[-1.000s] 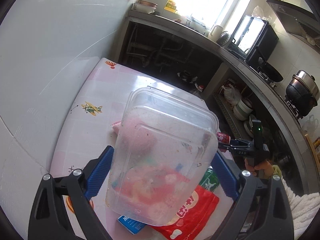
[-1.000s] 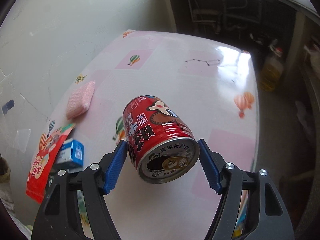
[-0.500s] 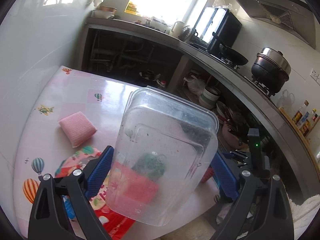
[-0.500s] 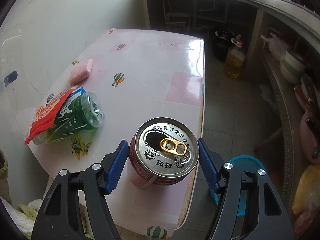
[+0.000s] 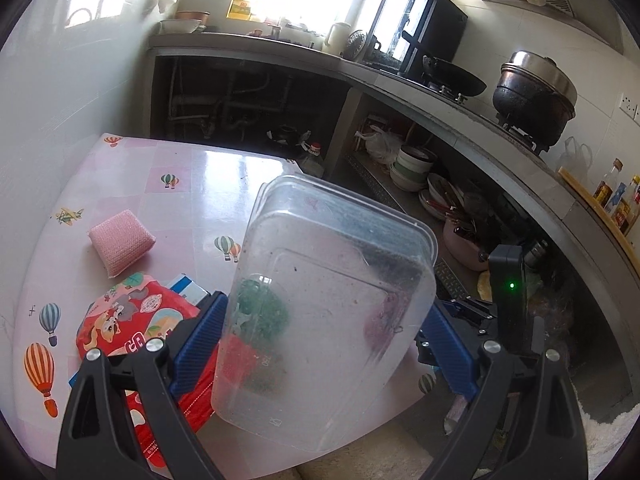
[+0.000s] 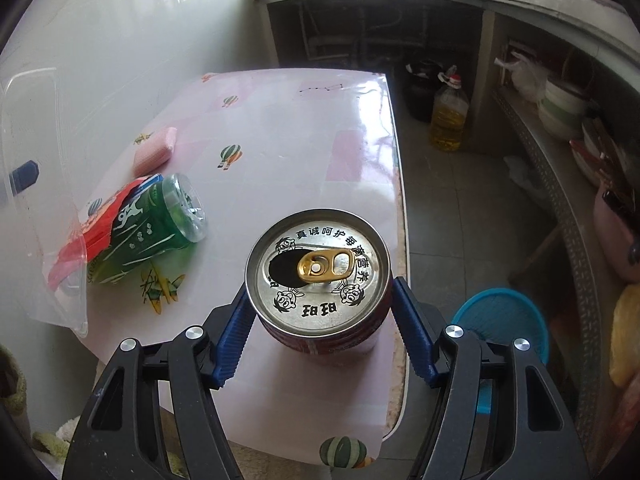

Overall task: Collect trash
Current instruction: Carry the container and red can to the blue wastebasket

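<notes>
The left gripper (image 5: 324, 344) is clamped on a clear plastic container (image 5: 328, 304), its blue pads pressed to both long sides. The container's scuffed walls blur what lies behind: a green shape and a red one show through, too smeared to name. The right gripper (image 6: 320, 312) grips a red drink can (image 6: 318, 280) upright, pull-tab top facing the camera; most of the can's wall is hidden under its lid and between the pads.

In the right wrist view, at ten o'clock from the can, a green can (image 6: 156, 228) lies on its side on the pink table (image 6: 304, 152), partly under a red snack packet (image 6: 100, 228). A pink sponge (image 6: 154, 152) sits farther off at eleven. At four o'clock a blue basket (image 6: 504, 320) stands on the floor, half covered by the gripper's arm.
</notes>
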